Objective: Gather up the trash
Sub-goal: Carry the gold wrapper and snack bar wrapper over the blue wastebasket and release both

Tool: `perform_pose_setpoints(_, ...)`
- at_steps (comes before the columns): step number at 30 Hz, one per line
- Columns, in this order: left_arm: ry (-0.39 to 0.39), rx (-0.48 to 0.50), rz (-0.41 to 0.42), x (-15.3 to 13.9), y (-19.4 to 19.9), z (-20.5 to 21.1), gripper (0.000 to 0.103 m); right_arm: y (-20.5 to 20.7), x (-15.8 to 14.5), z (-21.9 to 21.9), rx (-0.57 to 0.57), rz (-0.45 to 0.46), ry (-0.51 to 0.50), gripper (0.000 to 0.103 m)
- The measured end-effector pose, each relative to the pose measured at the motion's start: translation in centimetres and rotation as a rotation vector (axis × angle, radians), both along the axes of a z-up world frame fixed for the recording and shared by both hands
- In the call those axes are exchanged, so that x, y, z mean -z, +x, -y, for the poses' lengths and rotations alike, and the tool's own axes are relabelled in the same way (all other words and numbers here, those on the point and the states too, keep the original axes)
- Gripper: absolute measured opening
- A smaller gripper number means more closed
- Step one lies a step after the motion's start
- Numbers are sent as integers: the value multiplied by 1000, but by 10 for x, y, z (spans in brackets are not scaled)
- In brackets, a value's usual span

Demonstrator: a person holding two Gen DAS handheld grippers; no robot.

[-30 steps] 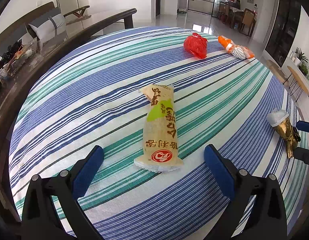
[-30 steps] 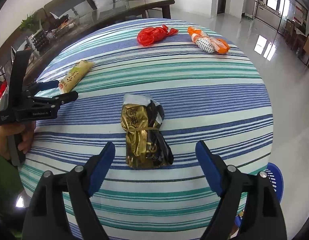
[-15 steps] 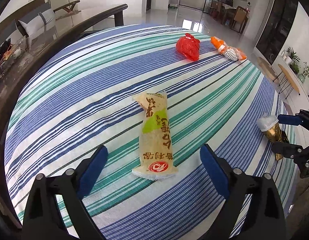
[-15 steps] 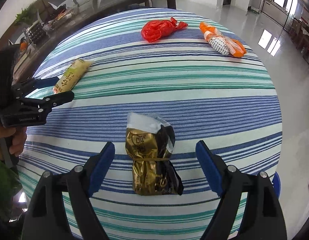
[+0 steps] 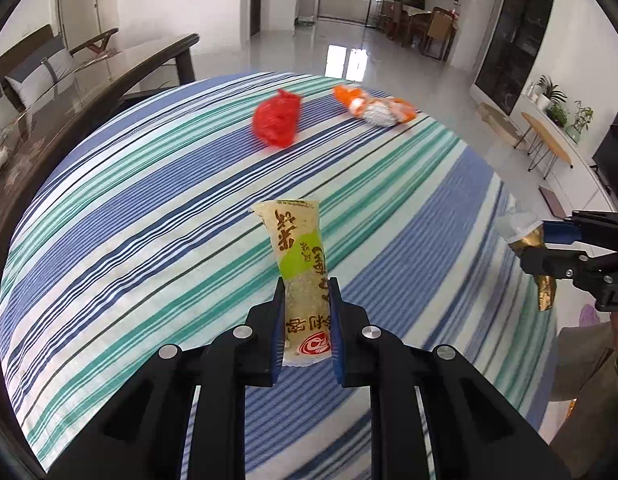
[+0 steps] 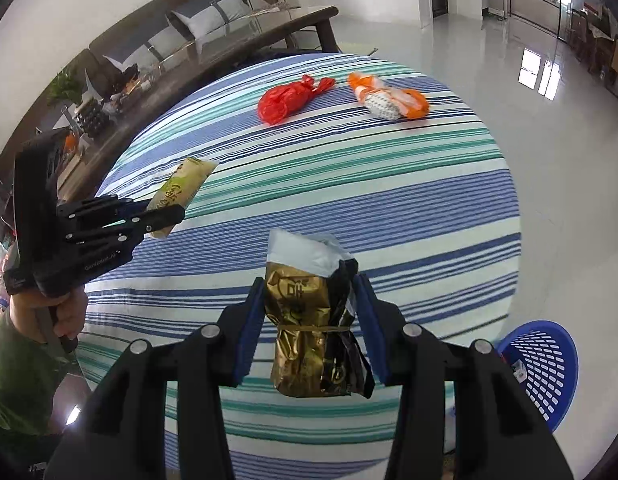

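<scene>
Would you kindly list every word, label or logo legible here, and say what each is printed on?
"GenRobot.AI": white print on the body of the left gripper, just legible in the right wrist view.
yellow-green wrapper: Chinese characters and a round red logo, upside down in view; I cannot read them reliably.
gold packet: embossed characters, too creased to read.

A round table [image 6: 449, 208] carries a cloth striped blue, green and white. Two items lie directly on it, both well beyond the fingertips at the far edge: a crumpled red bag [image 6: 289, 98] and, just to its right, an orange-and-white wrapper [image 6: 389, 100]. The two lie close together but apart.
</scene>
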State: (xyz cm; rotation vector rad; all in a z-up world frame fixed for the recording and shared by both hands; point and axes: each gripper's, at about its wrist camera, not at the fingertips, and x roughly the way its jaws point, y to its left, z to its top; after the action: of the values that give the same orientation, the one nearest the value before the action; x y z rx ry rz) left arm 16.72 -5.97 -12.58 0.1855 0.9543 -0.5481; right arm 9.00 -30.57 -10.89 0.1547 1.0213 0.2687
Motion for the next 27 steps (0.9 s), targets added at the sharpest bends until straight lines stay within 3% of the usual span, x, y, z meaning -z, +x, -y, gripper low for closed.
perform_pose_setpoints(8, -138, 189, 6, -35, -45, 108, 18, -39, -11, 102, 175, 43, -3, 44)
perform_pose_setpoints(14, -202, 350, -41, -39, -81, 202, 18, -71, 13, 195, 388, -9, -37, 44)
perform_pose_setpoints(20, -186, 443, -128, -7, -106, 290, 18, -94, 56, 272, 559, -84, 51, 44)
perform_pose_setpoints(27, -126, 466, -226, 56, -114, 375, 18, -104, 95, 323, 663, -144, 131, 45)
